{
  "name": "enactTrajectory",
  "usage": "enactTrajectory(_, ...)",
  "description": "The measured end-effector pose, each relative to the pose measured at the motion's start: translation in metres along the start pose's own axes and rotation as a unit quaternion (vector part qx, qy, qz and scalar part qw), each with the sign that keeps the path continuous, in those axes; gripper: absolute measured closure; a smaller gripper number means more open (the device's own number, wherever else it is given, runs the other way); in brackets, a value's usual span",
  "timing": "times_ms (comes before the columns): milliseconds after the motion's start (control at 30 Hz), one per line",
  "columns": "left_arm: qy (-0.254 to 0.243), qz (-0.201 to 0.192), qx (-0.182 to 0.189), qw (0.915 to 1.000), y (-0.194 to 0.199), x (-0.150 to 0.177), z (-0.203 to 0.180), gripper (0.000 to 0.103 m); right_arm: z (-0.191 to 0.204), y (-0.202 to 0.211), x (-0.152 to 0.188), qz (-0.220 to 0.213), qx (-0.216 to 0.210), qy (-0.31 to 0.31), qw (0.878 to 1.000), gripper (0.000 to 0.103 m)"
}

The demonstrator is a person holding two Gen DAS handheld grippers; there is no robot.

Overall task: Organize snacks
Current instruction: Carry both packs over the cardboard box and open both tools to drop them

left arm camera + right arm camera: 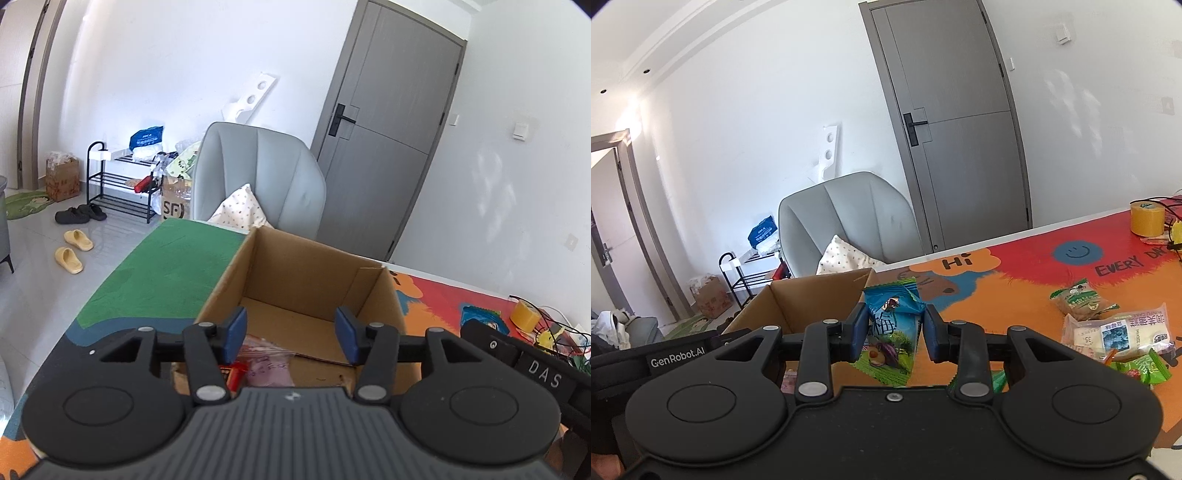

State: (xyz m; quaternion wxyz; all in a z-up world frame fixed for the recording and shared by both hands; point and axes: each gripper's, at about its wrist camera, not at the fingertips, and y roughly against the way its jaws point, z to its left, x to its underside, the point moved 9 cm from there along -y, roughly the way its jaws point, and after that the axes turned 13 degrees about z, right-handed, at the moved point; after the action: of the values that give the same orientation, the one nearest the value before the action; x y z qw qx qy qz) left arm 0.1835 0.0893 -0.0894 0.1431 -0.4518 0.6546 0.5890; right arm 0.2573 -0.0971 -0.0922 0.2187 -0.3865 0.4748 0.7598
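Note:
An open cardboard box [306, 280] stands on the colourful table mat; it also shows in the right wrist view [812, 299]. My left gripper [292, 334] is open and empty above the box's near edge. Inside the box below it lie a pink snack packet [267, 371] and a red one [232, 374]. My right gripper [894, 332] is shut on a blue-green plum snack packet [892, 328], held upright just right of the box. More snack packets lie on the mat to the right: a tan-green one [1078, 299], a white one [1119, 330] and a green one [1145, 369].
A yellow tape roll [1147, 218] and tangled cables [1174, 236] sit at the table's far right. A grey chair [258, 177] with a cushion stands behind the table. The other gripper's body [524, 362] is at my left view's right edge.

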Motion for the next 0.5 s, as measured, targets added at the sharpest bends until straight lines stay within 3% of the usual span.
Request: enactTrajectory(500, 0.030, -0.018, -0.018, 0.9992, 0.019, -0.014, 0.037, 0.034, 0.055, -0.017, -0.020, 0.003, -0.041, 0.031, 0.999, 0.069)
